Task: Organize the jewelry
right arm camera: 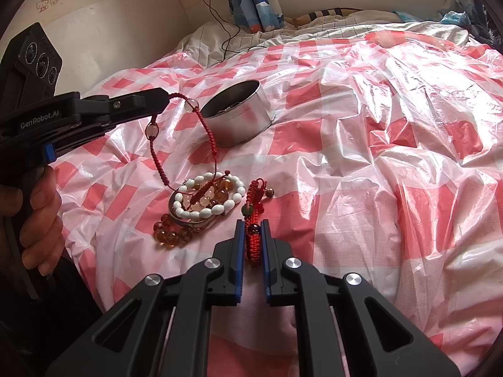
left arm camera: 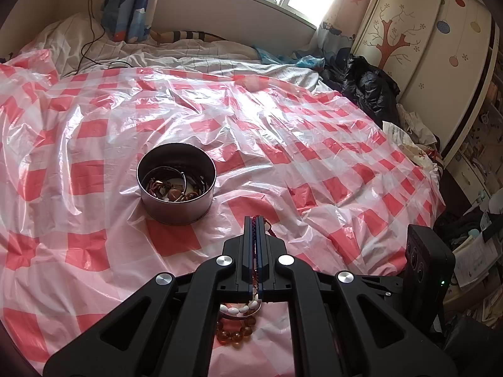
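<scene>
We find the left gripper with its jaws pressed together on a dark red cord bracelet. In the right wrist view the cord hangs in a loop from its tip, with pale beads strung along it, and its lower end reaches down into the pile of bracelets on the sheet. A person's hand grips the handle of this gripper at the left edge.

We note the right gripper nearly closed, its blue-edged jaws pinching a bright red woven bracelet with a dark bead between them. The rest of that bracelet lies on the sheet just beyond the tips.

The remaining pile sits left of the right gripper: a white bead bracelet on top of a metal bangle, with an amber bead bracelet at the near side.

A round metal tin stands farther off on the red-and-white checked plastic sheet, apart from both grippers. It holds bangles and beaded pieces.
</scene>
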`<state>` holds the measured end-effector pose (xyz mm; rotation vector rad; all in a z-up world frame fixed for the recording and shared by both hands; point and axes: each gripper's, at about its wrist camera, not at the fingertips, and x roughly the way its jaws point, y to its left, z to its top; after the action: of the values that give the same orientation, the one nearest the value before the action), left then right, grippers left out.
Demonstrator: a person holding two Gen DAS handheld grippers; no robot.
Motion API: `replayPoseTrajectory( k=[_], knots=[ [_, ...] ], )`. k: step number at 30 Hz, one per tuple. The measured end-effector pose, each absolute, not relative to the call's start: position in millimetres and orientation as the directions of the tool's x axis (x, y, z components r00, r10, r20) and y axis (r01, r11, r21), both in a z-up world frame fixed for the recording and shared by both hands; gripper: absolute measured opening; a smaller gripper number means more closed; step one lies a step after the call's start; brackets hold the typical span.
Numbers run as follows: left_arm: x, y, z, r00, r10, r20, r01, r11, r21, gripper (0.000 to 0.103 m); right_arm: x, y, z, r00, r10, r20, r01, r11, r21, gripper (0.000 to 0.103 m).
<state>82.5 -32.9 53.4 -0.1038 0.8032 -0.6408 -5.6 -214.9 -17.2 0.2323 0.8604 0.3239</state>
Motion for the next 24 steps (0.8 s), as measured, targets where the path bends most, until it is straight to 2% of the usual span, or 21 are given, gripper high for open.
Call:
replayPoseTrajectory(
  k=[24],
  knots=[
    [83.2,-31.9,53.3,0.518,-0.572,-0.636,0.493,0.807,-0.324,0.001,-7.2,-211.8,-17.4,0.607,0.374,-0.701,-0.193,0.925,0.326,0.011]
  ],
)
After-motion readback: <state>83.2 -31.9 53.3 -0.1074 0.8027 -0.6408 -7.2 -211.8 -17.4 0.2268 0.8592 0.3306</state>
